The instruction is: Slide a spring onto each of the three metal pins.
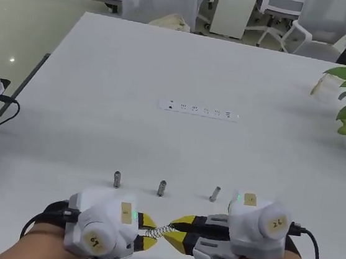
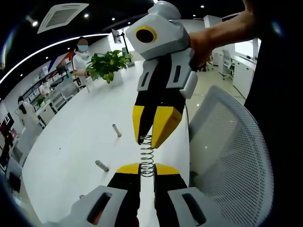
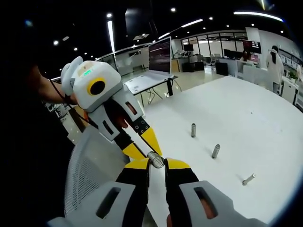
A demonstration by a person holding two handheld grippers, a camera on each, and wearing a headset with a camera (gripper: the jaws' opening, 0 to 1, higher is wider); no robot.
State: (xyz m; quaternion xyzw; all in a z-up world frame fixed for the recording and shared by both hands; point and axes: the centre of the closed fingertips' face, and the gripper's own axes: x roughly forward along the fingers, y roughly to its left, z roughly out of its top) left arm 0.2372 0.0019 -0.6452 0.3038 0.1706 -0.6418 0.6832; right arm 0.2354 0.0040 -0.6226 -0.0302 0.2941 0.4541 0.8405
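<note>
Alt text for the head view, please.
The left hand-held gripper and right hand-held gripper meet tip to tip low in the frame, both clamping one spring. Beyond them, three metal pins sit in a row on the white table.

Left claw (image 1: 149,231) and right claw (image 1: 172,231) face tip-to-tip, both pinching one spring (image 1: 160,231).

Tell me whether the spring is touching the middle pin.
Apart. The head view shows bare table between the spring and the middle pin.
</note>
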